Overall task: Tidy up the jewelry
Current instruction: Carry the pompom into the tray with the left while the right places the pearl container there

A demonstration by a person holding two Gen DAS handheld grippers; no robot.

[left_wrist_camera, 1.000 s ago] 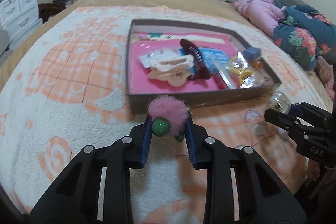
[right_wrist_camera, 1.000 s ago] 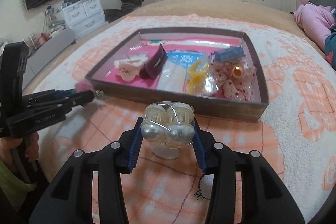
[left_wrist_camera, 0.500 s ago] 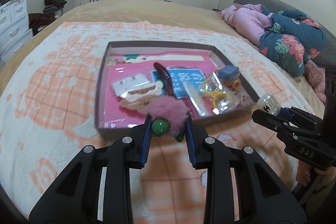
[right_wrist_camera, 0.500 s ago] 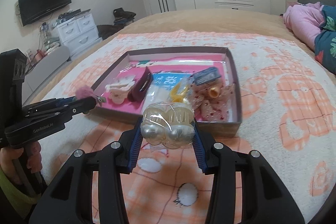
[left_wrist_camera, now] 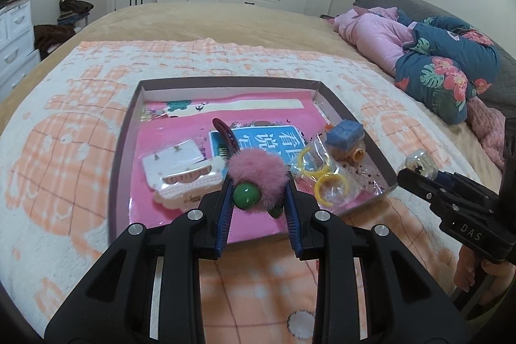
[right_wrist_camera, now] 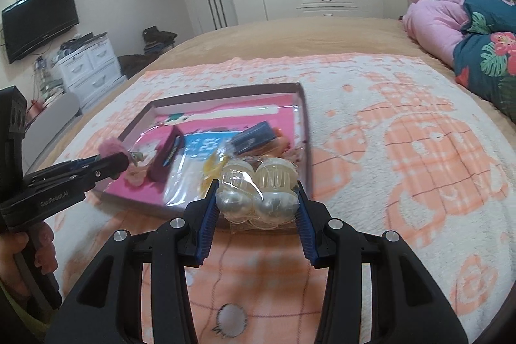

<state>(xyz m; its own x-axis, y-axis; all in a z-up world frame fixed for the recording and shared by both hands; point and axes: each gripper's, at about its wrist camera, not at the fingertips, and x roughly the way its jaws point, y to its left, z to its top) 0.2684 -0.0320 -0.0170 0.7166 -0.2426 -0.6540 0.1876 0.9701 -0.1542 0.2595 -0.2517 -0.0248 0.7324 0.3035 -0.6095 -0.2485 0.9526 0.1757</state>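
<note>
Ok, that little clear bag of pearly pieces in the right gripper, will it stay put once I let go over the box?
Probably. The clear bag looks thin and crinkly, so it should slump, not bounce. The rounded pieces inside might roll a bit, but the bag contains them. It looks light; the right gripper holds it unsagging.

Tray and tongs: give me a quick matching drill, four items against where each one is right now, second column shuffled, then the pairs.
Items:
1. pompom
2. pearl packet
3. yellow rings
4. blue box

Places:
A. in the tray, in a clear bag near its front right corner
B. clamped in the right tongs
C. in the tray, by its right wall
D. clamped in the left tongs

Pairs: 1-D, 2-B, 3-A, 4-C
</note>
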